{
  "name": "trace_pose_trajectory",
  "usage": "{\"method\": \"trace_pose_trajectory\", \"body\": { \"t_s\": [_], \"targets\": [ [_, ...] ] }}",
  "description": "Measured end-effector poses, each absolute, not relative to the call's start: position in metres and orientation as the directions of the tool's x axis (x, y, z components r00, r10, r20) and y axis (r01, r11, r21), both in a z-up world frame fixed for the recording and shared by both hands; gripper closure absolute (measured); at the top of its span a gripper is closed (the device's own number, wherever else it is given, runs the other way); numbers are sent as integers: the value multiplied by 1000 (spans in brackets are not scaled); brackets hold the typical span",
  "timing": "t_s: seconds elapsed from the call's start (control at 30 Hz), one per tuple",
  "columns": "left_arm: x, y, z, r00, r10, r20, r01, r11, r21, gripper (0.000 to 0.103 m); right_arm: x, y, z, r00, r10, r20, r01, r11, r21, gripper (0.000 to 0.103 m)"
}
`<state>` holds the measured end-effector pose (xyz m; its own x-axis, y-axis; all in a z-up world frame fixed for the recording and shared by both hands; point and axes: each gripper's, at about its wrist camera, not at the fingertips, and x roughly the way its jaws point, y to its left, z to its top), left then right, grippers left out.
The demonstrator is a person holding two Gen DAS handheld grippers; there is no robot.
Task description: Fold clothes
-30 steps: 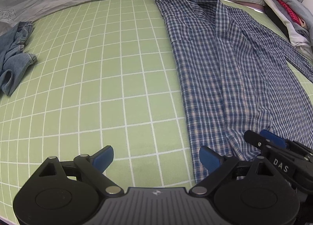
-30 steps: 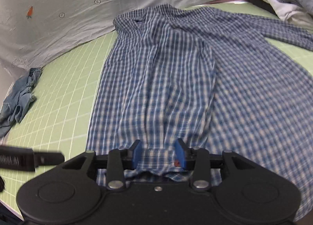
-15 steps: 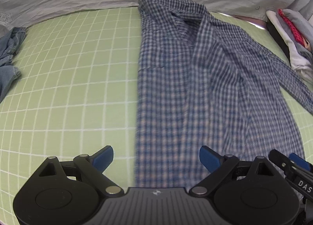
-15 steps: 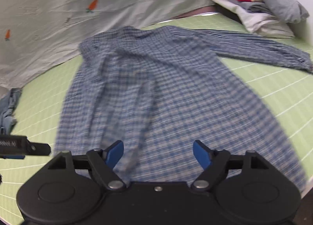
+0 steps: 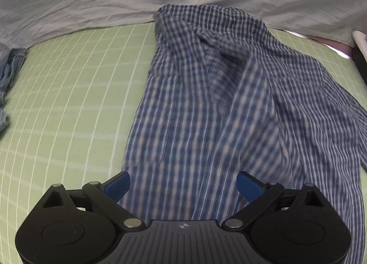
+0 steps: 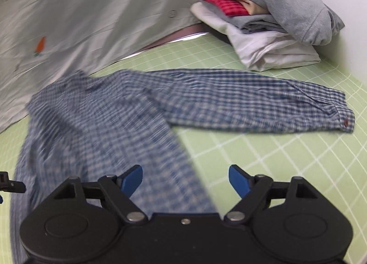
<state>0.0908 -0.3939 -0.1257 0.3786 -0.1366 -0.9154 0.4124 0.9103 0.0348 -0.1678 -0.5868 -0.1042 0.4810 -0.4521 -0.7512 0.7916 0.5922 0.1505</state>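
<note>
Checked cotton shirt (image 5: 206, 115) flat on gridded mat (image 5: 68, 103), both tools (image 5: 183, 186) (image 6: 185, 179) wide open, empty.

Hardly any readable text or signs

The grey sheet (image 6: 96, 18) bears a small orange carrot print (image 6: 40, 46) and faint round marks too blurred to read; at its left edge in the left wrist view sit dark printed letters (image 5: 4, 34), illegible.

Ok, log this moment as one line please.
task: fold clothes | shirt: flat on mat, sleeve out | left gripper: open, empty | right gripper: open, empty
</note>
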Motion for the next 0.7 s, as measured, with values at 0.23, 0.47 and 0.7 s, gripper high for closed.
{"method": "trace_pose_trajectory", "body": {
  "t_s": [0.23,0.47,0.7],
  "targets": [
    [154,-445,-145,461,-32,-887,368,916,159,4,-140,-654,-114,403,-536,-742,845,528,78,20],
    [196,-448,-159,480,13,-877,299,938,177,0,-149,-707,-116,296,-638,-711,897,441,-22,20],
    [191,-424,-117,492,-140,-859,239,971,-22,0,-184,-739,-116,177,-699,-693,953,297,-57,19]
  ]
}}
